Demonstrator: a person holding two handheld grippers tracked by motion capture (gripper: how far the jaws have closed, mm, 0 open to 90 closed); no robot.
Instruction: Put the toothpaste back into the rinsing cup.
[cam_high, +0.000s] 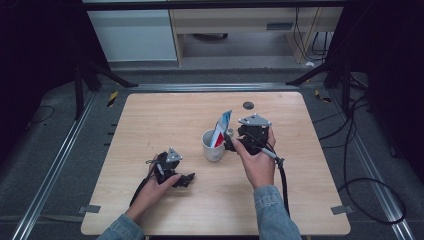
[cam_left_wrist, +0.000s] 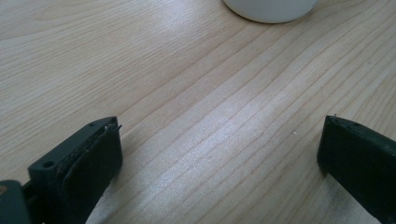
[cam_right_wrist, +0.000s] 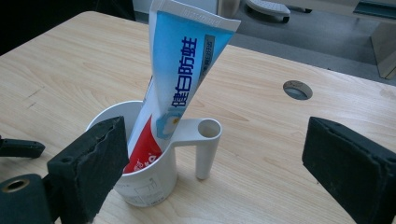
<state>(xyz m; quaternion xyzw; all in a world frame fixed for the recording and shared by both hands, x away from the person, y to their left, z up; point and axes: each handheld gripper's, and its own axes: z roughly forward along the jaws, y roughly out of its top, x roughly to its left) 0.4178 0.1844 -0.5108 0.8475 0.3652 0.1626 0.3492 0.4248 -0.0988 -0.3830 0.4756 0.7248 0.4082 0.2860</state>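
From the high view, a white cup (cam_high: 213, 145) stands near the middle of the table (cam_high: 150, 115) with a toothpaste tube (cam_high: 220, 129) inside. The right gripper (cam_high: 231, 143) is just beside it. The left gripper (cam_high: 186, 179) sits nearer the front edge.

In the left gripper view, the jaws are wide apart and hold nothing, with the cup (cam_left_wrist: 270, 9) ahead.

In the right gripper view, the jaws are wide apart too. The tube (cam_right_wrist: 175, 84) leans in the cup (cam_right_wrist: 149, 182).

Dim surroundings; tabletop glare (perhaps overhead).
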